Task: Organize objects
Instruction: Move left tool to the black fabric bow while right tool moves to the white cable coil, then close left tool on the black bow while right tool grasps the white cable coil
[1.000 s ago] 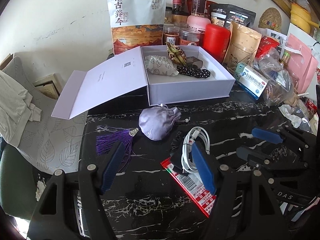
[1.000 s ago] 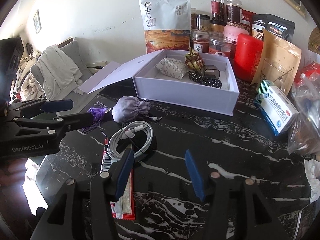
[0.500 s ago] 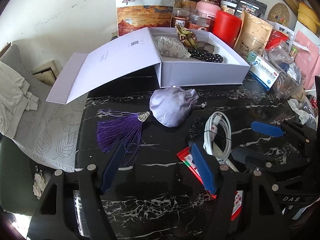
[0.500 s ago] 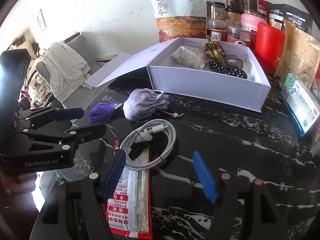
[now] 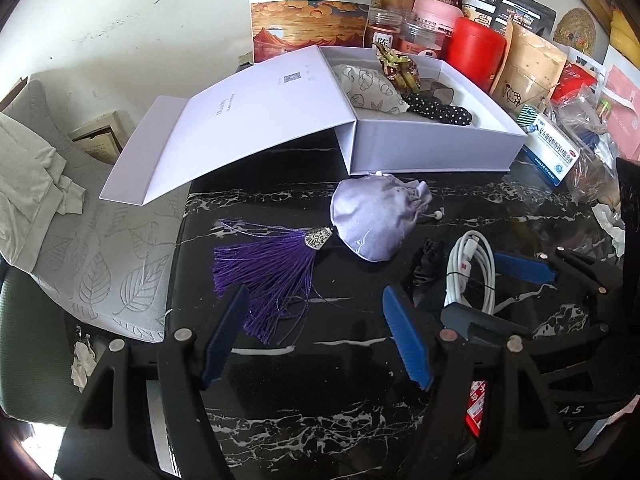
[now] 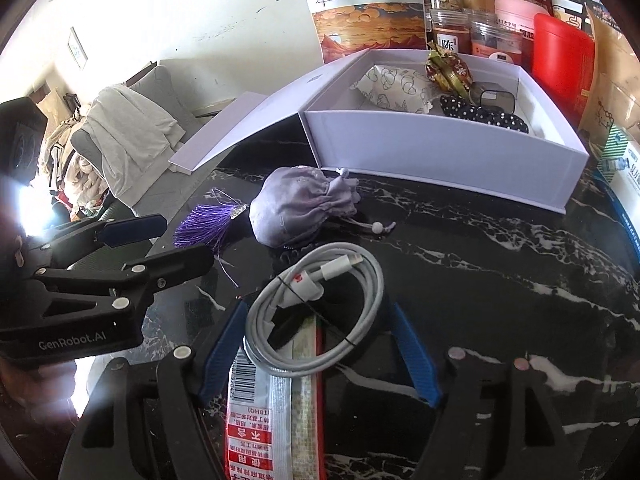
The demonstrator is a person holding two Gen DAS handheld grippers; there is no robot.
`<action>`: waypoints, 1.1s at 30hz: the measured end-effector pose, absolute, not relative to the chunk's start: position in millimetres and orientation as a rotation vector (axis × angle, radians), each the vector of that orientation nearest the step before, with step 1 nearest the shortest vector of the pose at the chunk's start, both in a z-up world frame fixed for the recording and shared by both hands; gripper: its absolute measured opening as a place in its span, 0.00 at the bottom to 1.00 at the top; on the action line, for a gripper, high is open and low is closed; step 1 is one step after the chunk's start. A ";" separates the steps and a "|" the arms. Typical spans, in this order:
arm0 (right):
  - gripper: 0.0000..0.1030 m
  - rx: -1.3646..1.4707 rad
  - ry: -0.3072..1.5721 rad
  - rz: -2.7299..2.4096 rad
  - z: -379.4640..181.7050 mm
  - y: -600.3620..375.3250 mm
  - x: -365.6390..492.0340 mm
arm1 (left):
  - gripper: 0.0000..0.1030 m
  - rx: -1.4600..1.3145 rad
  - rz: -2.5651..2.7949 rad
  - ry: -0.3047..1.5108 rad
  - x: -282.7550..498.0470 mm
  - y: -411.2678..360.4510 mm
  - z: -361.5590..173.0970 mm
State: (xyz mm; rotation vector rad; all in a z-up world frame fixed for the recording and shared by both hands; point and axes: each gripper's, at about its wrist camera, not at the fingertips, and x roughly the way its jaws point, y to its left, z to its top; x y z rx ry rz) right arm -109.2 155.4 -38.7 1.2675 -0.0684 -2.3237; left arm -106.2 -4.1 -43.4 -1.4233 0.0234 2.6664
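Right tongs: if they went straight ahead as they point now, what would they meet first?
Most likely the coiled white charging cable, which lies between the open right tongs on top of a red-and-white snack packet. Beyond it sits the lilac drawstring pouch. Height above the table is unclear, so they might pass over.

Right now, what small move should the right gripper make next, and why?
Probably lower the right gripper a little and close. Its jaws stand open on either side of the coiled white cable, which lies loose on the snack packet, outside the open white box.
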 end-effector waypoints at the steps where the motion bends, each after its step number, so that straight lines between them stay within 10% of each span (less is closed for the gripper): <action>1: 0.63 1.262 -0.073 -2.316 -38.1 156.1 -108.4 | 0.66 -1.423 2.664 0.024 -107.0 -3.2 -43.3; 33: 0.67 1.295 -0.029 -2.438 -37.5 220.9 -85.5 | 0.64 -1.401 2.432 0.147 -134.6 87.2 -76.1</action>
